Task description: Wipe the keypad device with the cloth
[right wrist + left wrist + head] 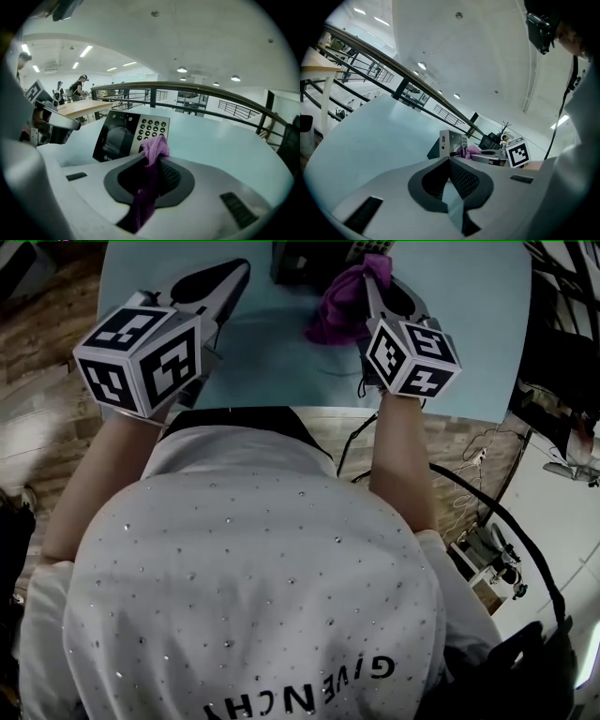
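The keypad device stands upright on the pale blue table, its dark screen to the left of its number keys. A purple cloth is clamped in my right gripper, bunched at the tips just in front of the device; whether it touches is unclear. In the head view the cloth hangs beside the device at the table's far edge. My left gripper hovers left of the device, shut and empty. The left gripper view shows the device's side beyond the left gripper.
The table's near edge runs just in front of the person's body. Wooden floor lies to the left, black cables trail at the right. A dark railing runs behind the table; people stand at a far wooden bench.
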The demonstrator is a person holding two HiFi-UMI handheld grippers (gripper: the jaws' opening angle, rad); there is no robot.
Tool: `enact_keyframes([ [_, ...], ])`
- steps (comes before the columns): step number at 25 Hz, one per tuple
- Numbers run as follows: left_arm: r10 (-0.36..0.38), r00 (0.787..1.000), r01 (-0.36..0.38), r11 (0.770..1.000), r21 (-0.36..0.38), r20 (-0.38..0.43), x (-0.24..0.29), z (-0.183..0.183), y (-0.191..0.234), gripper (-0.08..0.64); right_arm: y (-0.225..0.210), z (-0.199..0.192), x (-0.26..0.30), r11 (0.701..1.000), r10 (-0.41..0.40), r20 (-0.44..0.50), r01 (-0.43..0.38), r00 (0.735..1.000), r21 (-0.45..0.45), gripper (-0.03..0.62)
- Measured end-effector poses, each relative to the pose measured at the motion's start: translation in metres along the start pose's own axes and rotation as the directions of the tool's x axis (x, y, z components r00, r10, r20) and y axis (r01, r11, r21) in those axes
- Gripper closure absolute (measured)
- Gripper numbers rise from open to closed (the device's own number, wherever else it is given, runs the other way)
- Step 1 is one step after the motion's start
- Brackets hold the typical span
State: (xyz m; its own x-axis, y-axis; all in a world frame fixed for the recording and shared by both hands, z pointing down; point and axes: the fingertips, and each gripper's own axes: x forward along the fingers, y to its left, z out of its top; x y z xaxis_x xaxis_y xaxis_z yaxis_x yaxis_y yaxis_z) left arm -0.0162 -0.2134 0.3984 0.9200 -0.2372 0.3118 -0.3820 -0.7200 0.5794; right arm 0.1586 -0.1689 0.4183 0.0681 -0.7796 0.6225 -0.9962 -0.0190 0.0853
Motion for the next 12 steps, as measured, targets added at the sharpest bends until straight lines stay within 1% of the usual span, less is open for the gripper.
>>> enact_keyframes([
  [3, -0.004, 1.0, 0.004, 1.0, 0.009, -0.001, -0.004, -0.001, 0.0, 0.558, -0.004, -0.004, -0.003, 0.999, -0.025, 0.001, 0.025, 1.0, 0.037, 0.552],
  [4, -0.004, 1.0, 0.004, 1.0, 0.011, -0.001, -0.005, -0.001, -0.001, 0.56, -0.008, -0.007, -0.004, 0.998, -0.032, 0.0, 0.032, 0.999, 0.06, 0.552],
  [6, -0.003, 1.0, 0.003, 1.0, 0.013, -0.001, -0.002, -0.001, -0.005, 0.558, -0.019, -0.015, -0.007, 0.989, -0.041, -0.005, 0.041, 0.999, 0.141, 0.552],
  [8, -0.003, 1.0, 0.003, 1.0, 0.016, 0.0, 0.0, -0.001, -0.011, 0.56, -0.031, -0.025, -0.011, 0.967, -0.056, -0.014, 0.058, 0.998, 0.247, 0.552],
  [10, -0.005, 1.0, 0.005, 1.0, 0.021, 0.005, -0.007, -0.002, -0.01, 0.56, -0.033, -0.033, -0.015, 0.938, -0.081, -0.031, 0.086, 0.996, 0.335, 0.552],
  [11, -0.005, 1.0, 0.005, 1.0, 0.023, 0.008, -0.012, -0.003, -0.008, 0.56, -0.029, -0.033, -0.018, 0.929, -0.086, -0.026, 0.09, 0.996, 0.358, 0.552],
  [12, -0.005, 1.0, 0.005, 1.0, 0.024, 0.01, -0.017, -0.004, -0.007, 0.56, -0.022, -0.028, -0.022, 0.929, -0.081, -0.002, 0.076, 0.997, 0.362, 0.552],
])
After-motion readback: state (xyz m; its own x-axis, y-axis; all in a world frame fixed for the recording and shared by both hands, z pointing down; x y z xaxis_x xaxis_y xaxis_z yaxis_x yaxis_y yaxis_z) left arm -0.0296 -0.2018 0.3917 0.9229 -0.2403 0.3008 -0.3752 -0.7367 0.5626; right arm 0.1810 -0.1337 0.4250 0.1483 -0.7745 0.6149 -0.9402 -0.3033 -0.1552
